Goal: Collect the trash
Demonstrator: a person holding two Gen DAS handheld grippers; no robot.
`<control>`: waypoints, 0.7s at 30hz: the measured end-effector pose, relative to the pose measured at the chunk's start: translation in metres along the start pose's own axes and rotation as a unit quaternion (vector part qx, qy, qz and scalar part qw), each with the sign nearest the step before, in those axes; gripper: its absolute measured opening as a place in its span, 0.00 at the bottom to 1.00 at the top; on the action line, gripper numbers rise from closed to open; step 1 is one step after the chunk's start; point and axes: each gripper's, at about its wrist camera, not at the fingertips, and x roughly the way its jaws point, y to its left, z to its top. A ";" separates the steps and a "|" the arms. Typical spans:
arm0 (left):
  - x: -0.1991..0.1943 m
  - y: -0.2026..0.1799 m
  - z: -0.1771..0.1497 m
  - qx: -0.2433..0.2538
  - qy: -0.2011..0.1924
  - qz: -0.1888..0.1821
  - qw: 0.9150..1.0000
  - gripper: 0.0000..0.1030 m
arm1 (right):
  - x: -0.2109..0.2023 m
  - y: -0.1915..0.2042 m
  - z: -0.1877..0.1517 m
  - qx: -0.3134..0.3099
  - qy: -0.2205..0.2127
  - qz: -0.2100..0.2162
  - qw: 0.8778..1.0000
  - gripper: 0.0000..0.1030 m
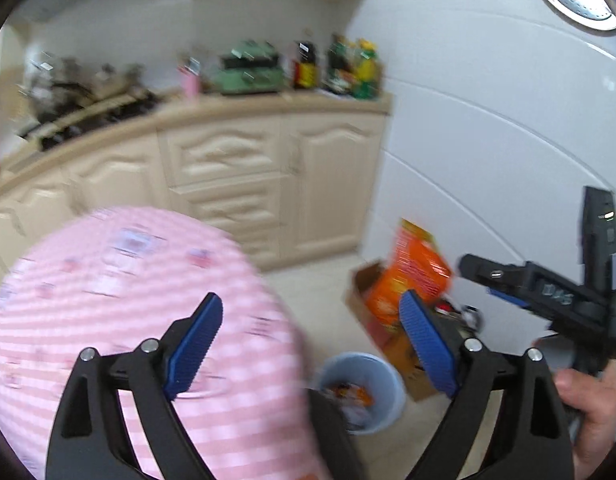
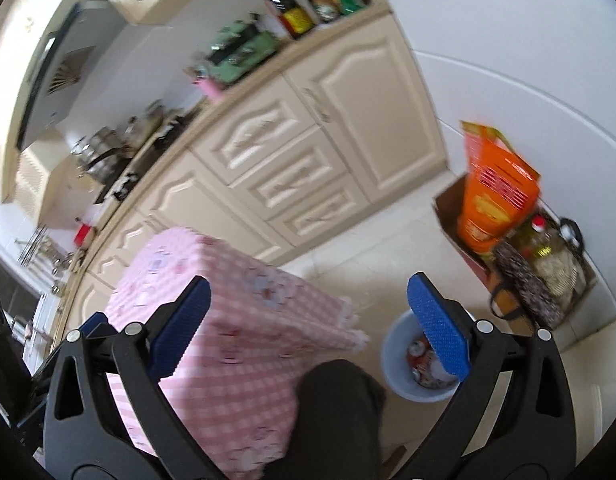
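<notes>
Blue-padded and spread wide, the left gripper (image 1: 311, 344) held nothing between its fingers; below it lay the pink checked cloth (image 1: 128, 300) covering a small bench and, to the right, the pale blue bin (image 1: 391, 384) on the tiled floor (image 1: 308, 280). The right gripper (image 2: 308, 320) was likewise parted with an empty gap, its pads clear of everything. In the left wrist view it also appeared at the right edge, gripped by a hand (image 1: 591, 412).

The trash (image 2: 425, 360), crumpled wrappers in red, orange and white, sat inside the bin, which stood on the floor just beside the hanging edge of the cloth. A dark-clad knee (image 2: 339, 400) showed between cloth and bin in the right wrist view.

Behind the bin, against the white wall (image 1: 487, 140), stood an open cardboard box (image 2: 447, 208) with an orange packet (image 2: 491, 192) rising out of it, a bottle of yellow oil (image 2: 541, 240) and a dark patterned bag (image 2: 523, 284) next to it. Cream cabinets (image 1: 236, 184) ran along the far side, their counter crowded with bottles (image 1: 347, 64) and cookware, all too blurred to tell apart.
</notes>
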 end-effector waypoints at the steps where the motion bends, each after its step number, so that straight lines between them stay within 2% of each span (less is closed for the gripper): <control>1: -0.008 0.007 0.002 0.000 -0.008 0.009 1.000 0.92 | -0.003 0.014 0.001 -0.008 -0.004 0.010 1.000 0.94; 8: -0.067 0.070 0.008 -0.040 -0.054 0.069 0.995 0.93 | -0.011 0.095 -0.001 -0.062 -0.012 0.047 0.997 0.94; 12: -0.101 0.101 0.006 -0.059 -0.080 0.116 0.988 0.93 | -0.017 0.143 -0.008 -0.105 -0.017 0.063 0.992 0.94; 18: -0.145 0.143 0.001 -0.095 -0.114 0.144 0.978 0.94 | -0.023 0.213 -0.026 -0.171 -0.027 0.081 0.981 0.94; 21: -0.166 0.161 -0.003 -0.104 -0.129 0.174 0.971 0.94 | -0.026 0.245 -0.040 -0.206 -0.035 0.083 0.974 0.94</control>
